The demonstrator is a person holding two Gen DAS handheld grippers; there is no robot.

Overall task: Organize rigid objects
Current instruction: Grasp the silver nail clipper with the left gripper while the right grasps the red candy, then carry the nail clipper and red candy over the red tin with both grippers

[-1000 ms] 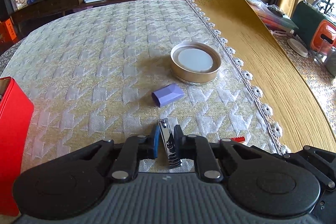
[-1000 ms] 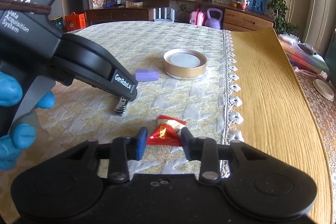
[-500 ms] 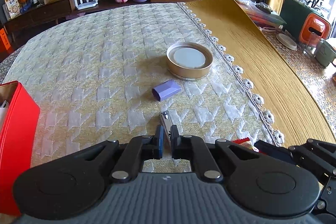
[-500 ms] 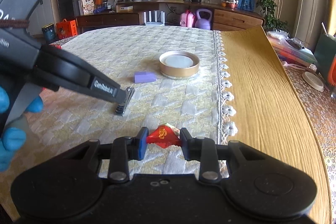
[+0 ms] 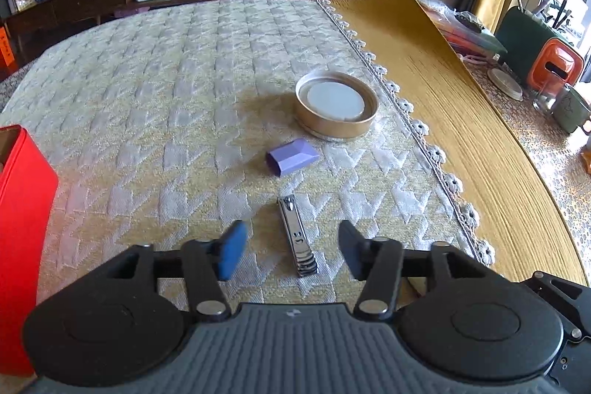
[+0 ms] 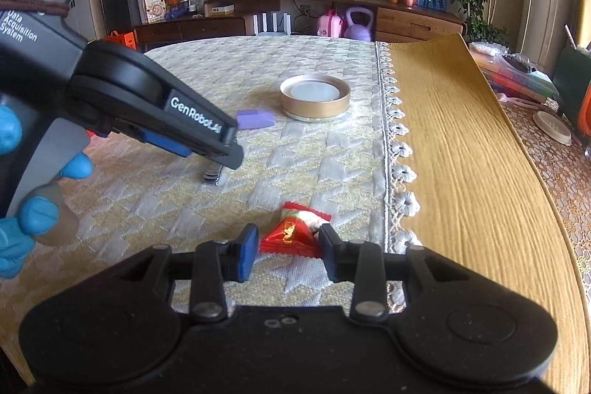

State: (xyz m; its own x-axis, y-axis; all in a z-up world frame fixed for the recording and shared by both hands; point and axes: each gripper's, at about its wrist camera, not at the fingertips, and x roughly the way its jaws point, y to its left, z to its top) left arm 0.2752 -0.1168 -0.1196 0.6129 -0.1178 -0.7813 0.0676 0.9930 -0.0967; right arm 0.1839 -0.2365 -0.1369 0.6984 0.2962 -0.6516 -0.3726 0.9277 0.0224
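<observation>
A silver nail clipper (image 5: 297, 235) lies flat on the patterned tablecloth (image 5: 166, 98). It sits between the fingers of my left gripper (image 5: 291, 253), whose jaws are opening and stand clear of it on both sides. A red candy wrapper (image 6: 295, 231) rests on the cloth between the fingers of my right gripper (image 6: 289, 252). Those jaws are opening too, and the pads no longer press it. The right wrist view shows the left gripper (image 6: 231, 150) from the side, over the nail clipper (image 6: 212, 174). Beyond lie a purple block (image 5: 291, 157) and a round gold lid (image 5: 337, 104).
A red box (image 5: 22, 228) stands at the left edge of the cloth. A lace border (image 5: 417, 128) ends the cloth, with bare wooden table (image 5: 461, 98) to its right. Cups and an orange container (image 5: 554, 69) crowd the far right. A blue-gloved hand (image 6: 22, 220) holds the left gripper.
My left gripper was shut on the nail clipper and has opened, leaving it on the cloth. The right gripper's fingers have spread away from the red candy.
</observation>
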